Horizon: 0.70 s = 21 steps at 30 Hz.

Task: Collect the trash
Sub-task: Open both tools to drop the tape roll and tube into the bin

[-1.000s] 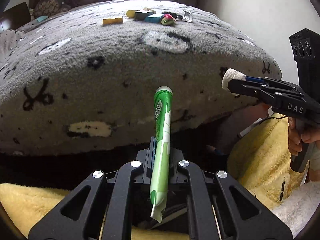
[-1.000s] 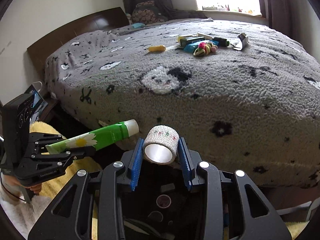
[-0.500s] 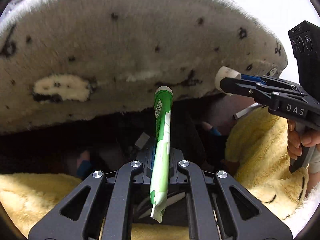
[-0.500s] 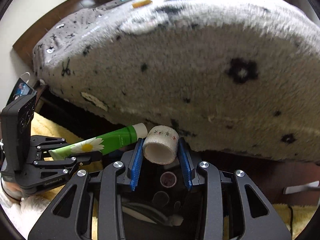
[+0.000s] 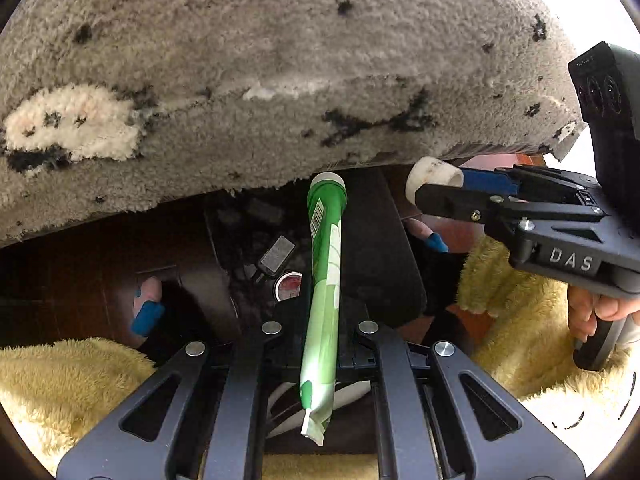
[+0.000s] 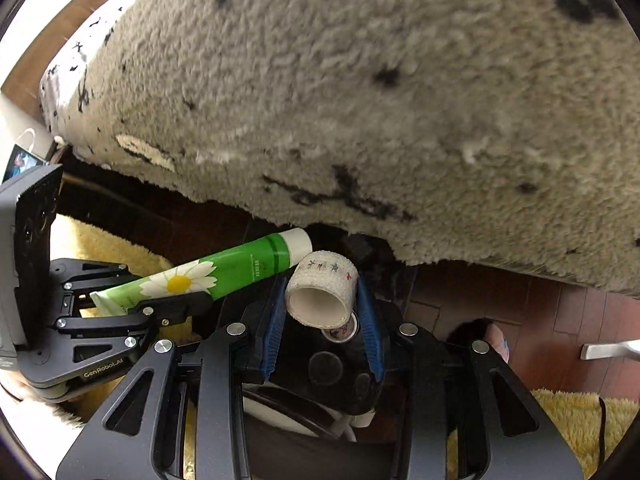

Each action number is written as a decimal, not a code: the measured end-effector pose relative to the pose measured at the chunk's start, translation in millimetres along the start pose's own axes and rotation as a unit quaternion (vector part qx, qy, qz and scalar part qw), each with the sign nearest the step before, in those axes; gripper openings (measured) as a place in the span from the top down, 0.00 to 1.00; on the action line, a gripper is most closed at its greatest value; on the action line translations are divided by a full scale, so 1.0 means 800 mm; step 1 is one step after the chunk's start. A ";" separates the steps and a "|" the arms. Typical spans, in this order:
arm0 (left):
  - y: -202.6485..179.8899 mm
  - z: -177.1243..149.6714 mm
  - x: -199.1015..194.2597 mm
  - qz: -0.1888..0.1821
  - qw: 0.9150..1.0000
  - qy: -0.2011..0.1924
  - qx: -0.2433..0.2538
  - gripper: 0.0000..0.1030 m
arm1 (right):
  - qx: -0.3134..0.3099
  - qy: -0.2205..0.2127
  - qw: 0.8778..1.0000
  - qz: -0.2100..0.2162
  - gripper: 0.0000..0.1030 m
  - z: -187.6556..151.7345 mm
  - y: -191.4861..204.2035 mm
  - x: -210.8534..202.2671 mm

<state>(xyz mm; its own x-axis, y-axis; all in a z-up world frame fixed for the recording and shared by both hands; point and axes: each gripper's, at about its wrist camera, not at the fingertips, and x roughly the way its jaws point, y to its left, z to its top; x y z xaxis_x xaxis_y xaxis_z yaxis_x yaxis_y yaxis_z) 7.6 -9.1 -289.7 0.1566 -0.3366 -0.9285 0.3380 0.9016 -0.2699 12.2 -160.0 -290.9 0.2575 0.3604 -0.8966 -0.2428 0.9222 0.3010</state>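
My left gripper [image 5: 320, 320] is shut on a green tube with a white cap and a daisy print [image 5: 324, 280]; the tube also shows in the right wrist view [image 6: 224, 272]. My right gripper [image 6: 320, 308] is shut on a white tape roll with small coloured marks [image 6: 322, 294]; the roll also shows in the left wrist view [image 5: 434, 172]. Both are held low, over a black trash bag [image 5: 376, 248] on the floor under the bed's edge. The bag holds a small grey box [image 5: 276, 254] and a round lid [image 5: 289, 285].
The grey patterned blanket [image 5: 280, 72] hangs over the bed edge just above both grippers. Yellow fluffy rugs [image 5: 60, 372] lie left and right on the reddish wood floor [image 6: 520, 304]. Feet in dark slippers [image 5: 146, 312] stand beside the bag.
Both grippers have dropped from bed-top level to below the bed edge, still holding the tube and the tape roll. The trash bag has come into view beneath them.
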 end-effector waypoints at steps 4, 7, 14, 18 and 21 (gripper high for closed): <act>0.001 0.000 0.004 0.002 1.000 0.003 -0.004 0.94 | -0.003 0.004 1.000 0.002 0.65 0.000 0.007 0.006; 0.004 -0.003 0.006 0.003 1.000 0.004 -0.005 0.94 | -0.004 0.005 1.000 0.006 0.65 0.003 0.009 0.009; 0.007 -0.005 0.005 0.010 1.000 0.000 -0.010 0.90 | 0.006 0.012 1.000 0.010 0.62 0.013 0.012 0.009; 0.007 -0.005 0.000 0.020 1.000 -0.007 -0.011 0.72 | 0.017 -0.001 1.000 0.006 0.43 0.018 0.001 0.002; 0.008 -0.004 -0.007 0.028 0.999 -0.014 -0.014 0.58 | 0.025 -0.016 1.000 0.006 0.38 0.021 -0.005 -0.009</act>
<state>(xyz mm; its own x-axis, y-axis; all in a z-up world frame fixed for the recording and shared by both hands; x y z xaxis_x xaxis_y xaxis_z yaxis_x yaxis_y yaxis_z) 6.3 -0.3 -286.8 0.2012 -0.2932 -0.9346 0.3028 0.9260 -0.2253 27.3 -164.1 -280.3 0.2839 0.3746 -0.8827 -0.1991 0.9235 0.3279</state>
